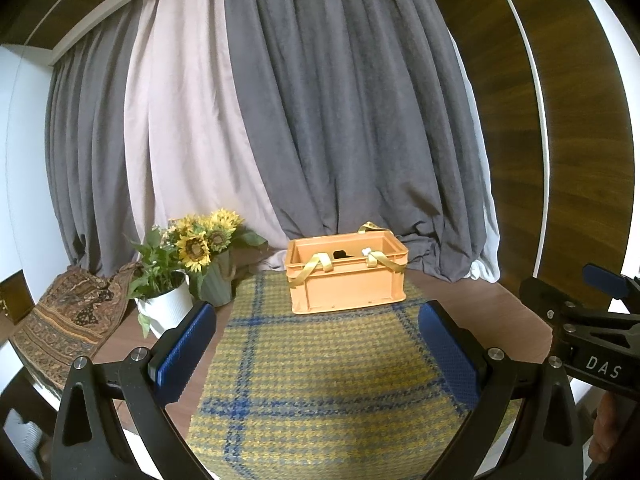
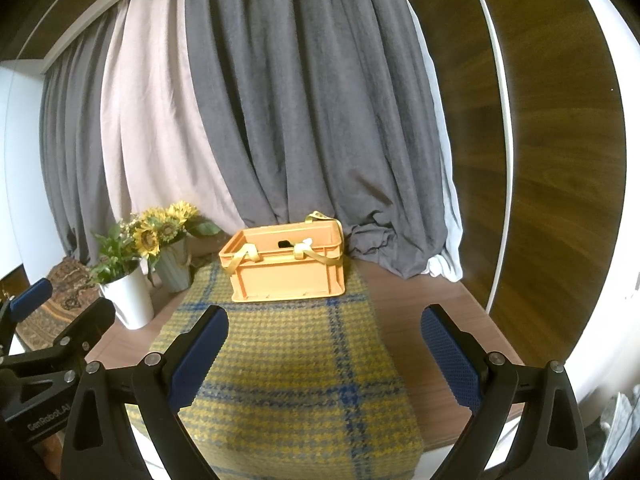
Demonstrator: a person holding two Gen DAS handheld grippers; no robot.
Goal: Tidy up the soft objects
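Blue-padded fingers of left gripper (image 1: 316, 344) and right gripper (image 2: 324, 352) spread wide, empty, aimed at the 12 o'clock orange crate (image 1: 347, 276); "DAS", "GenRobot.AI" legible.

crate (image 1: 348, 284): smooth matt orange plastic, satin yellow straps | table runner (image 1: 320, 372): coarse woven wool-like cloth, houndstooth weave | table (image 2: 404, 300): smooth wood-grain surface | curtains (image 1: 340, 120): soft matt cloth | left gripper (image 1: 316, 340) pads (image 1: 184, 356): textured blue rubber; frame: matt black plastic, metal bolts | white pot (image 1: 166, 310): ribbed, slight sheen
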